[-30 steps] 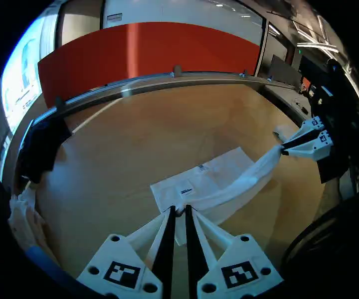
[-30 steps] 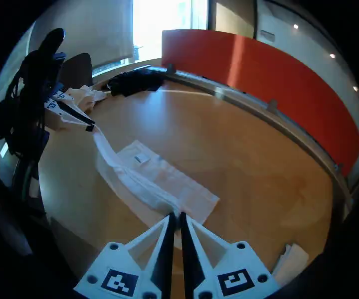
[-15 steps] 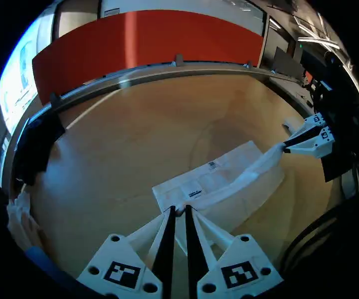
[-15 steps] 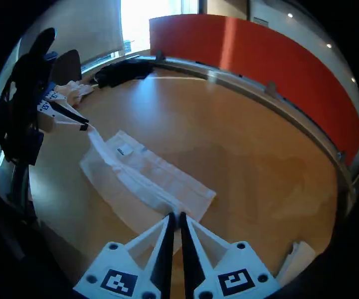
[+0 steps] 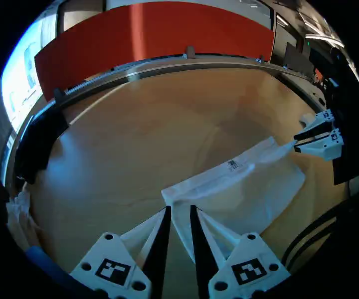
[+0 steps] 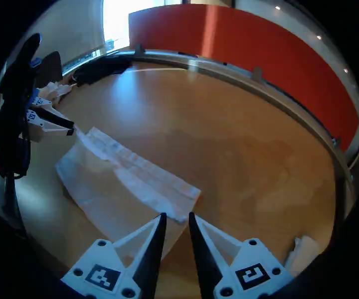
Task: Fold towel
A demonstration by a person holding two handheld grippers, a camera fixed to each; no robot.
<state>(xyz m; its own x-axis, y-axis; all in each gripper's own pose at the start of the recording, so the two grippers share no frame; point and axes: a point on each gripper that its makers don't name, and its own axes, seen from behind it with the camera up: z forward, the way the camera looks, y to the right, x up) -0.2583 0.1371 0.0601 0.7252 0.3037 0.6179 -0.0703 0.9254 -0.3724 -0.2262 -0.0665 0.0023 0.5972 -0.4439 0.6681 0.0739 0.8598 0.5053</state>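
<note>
A white towel (image 5: 239, 189) lies flat on the round wooden table (image 5: 144, 124), folded over lengthwise with its label facing up. My left gripper (image 5: 179, 212) stands open just behind the towel's near corner, which lies in front of the fingertips with neither finger pressing on it. In the right gripper view the towel (image 6: 124, 174) stretches away to the left. My right gripper (image 6: 176, 218) is open, with the towel's other end lying between its fingertips. The right gripper (image 5: 296, 141) also shows at the towel's far end, and the left gripper (image 6: 71, 128) at the opposite end.
A red partition (image 5: 149, 35) runs along the table's far rim. A black cloth (image 5: 37, 144) lies at the table's left edge, with a pile of white cloths (image 5: 20, 219) beside it. Another white folded cloth (image 6: 299, 249) sits near the right gripper. A dark chair (image 6: 50, 67) stands behind.
Both grippers lowered the raised towel edge onto the table and opened, letting it go. The towel now lies flat where it was hanging stretched between them.
</note>
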